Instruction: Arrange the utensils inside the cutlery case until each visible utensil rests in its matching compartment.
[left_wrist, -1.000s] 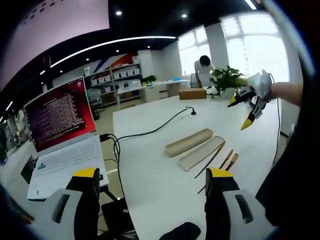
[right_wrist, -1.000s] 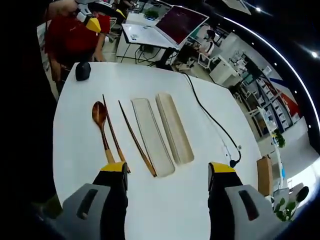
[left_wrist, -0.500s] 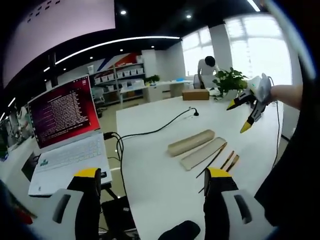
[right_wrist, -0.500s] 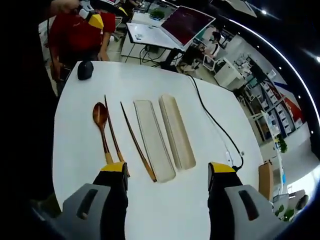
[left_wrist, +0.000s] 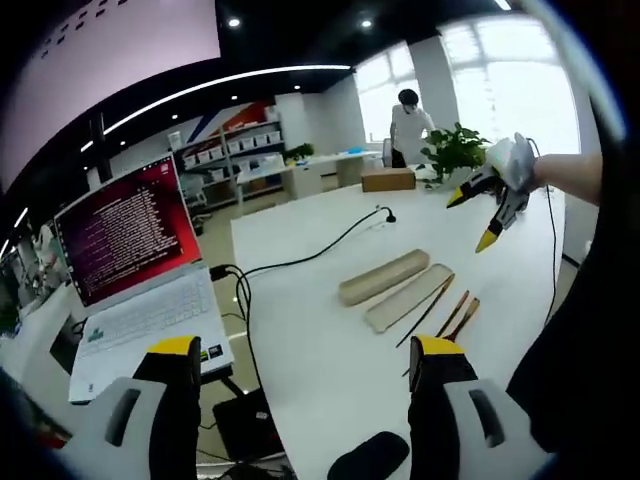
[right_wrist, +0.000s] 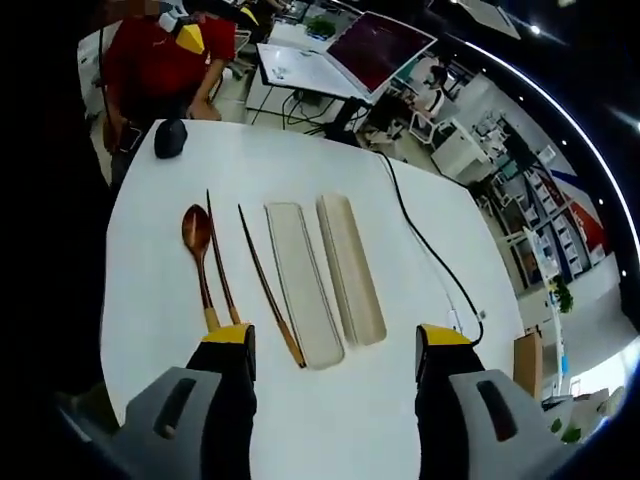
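White office table (right_wrist: 400, 400) w/ laptop (left_wrist: 140, 270) nearby. Two-part cutlery case (right_wrist: 325, 275) lies open, empty; spoon (right_wrist: 198, 250) & chopsticks (right_wrist: 245, 270) beside it, unsorted. Right gripper (right_wrist: 335, 345) & left gripper (left_wrist: 300, 350) hover splayed, holding nothing.

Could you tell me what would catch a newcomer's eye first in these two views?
In the right gripper view, a wooden spoon and two chopsticks lie in a row on the white table, beside the two halves of the open cutlery case. In the left gripper view, an open laptop glows red left of the table, and the right hand-held gripper hovers open above the far end.
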